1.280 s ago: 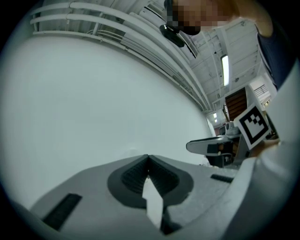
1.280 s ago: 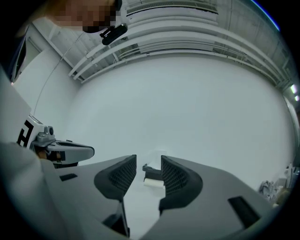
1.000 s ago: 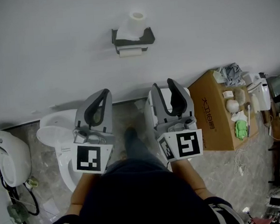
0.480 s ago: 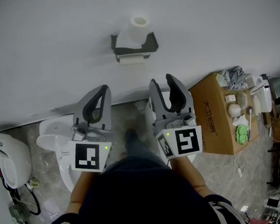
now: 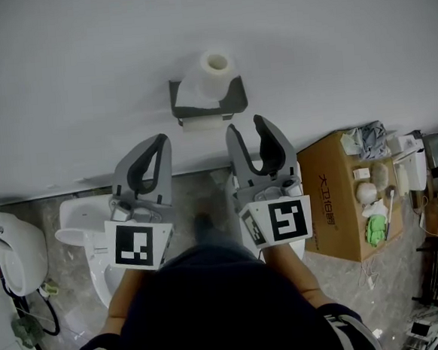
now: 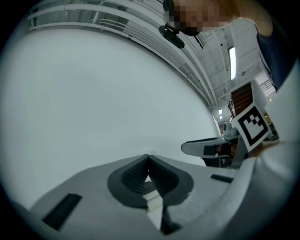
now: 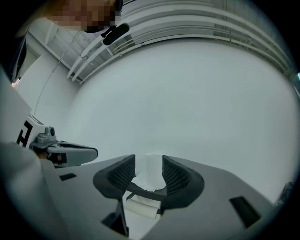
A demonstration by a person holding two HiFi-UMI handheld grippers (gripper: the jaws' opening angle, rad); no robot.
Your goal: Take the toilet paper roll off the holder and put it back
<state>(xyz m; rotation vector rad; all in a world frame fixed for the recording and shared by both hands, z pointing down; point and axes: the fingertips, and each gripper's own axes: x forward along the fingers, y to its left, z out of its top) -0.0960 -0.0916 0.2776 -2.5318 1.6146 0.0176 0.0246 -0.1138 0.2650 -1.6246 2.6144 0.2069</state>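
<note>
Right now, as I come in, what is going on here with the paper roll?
A person stands facing a wall and holds a gripper in each hand. The toilet paper roll stands upright on top of the wall holder, and nothing touches it. The right gripper points toward it. Its jaws are apart and have just been opening; the roll shows beyond them, not gripped. The left gripper is shut and empty, beside the right one.

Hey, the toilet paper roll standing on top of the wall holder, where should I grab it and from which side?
I'd grip the toilet paper roll across its curved sides, about mid-height. It stands on end atop the holder, core hole up, with the wall right behind, so come in level from the front, a jaw on either side.
</note>
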